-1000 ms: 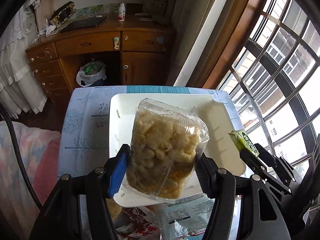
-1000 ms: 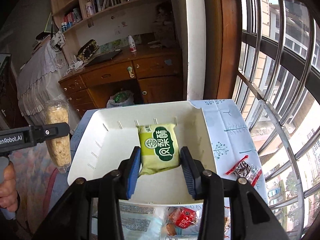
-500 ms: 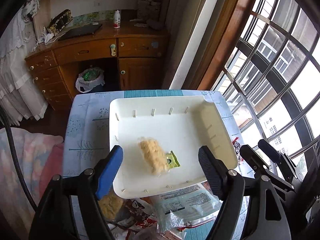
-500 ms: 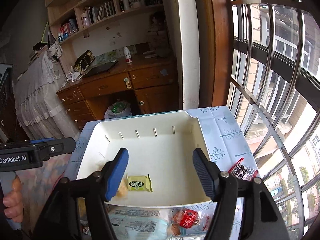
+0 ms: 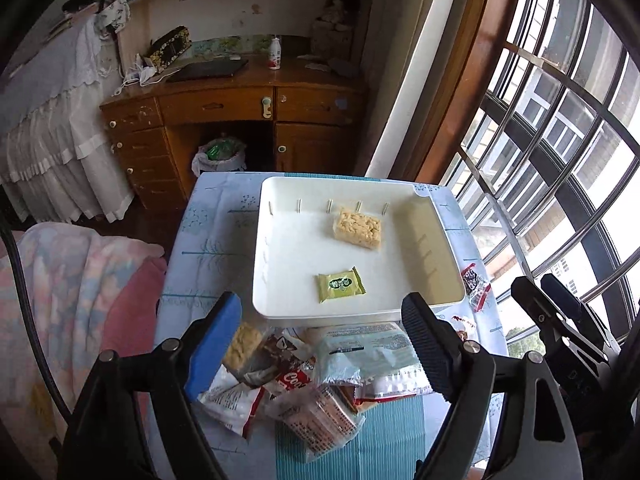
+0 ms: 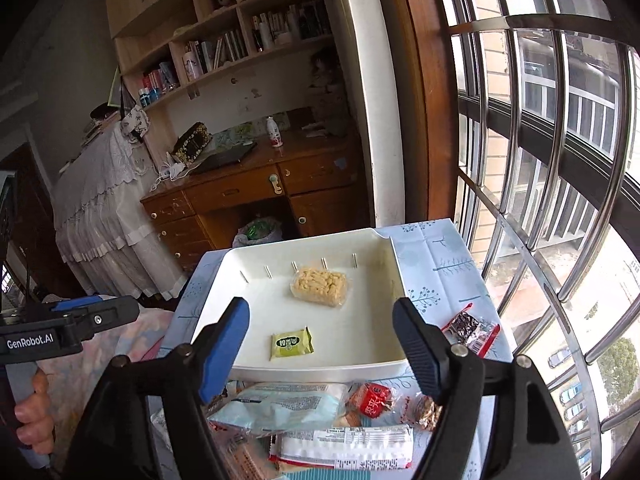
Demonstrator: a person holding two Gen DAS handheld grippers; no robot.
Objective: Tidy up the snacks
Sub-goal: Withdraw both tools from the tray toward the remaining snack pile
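The left gripper is held spread, its jaws having just been opening, with nothing between them; it hangs over the near pile of loose snacks on the table. The right gripper is likewise spread and empty, its jaws also having just been opening, above the same pile. Beyond both, 2 packets are seen lying apart inside the white tray: the clear-wrapped puffed rice cake near the far wall and the small green packet toward the near edge. A red-and-black wrapped sweet is left on the table just beside the tray's right wall. The step in hand is judged to be the fetching of the next 2 snacks. It is best done by 1 packet being singled out per gripper, a top-lying one being chosen so that overlapping wrappers are not dragged along. Crinkly film should be pinched across a firm middle, not a loose seam, and pieces should be set down in bare tray floor, not stacked.
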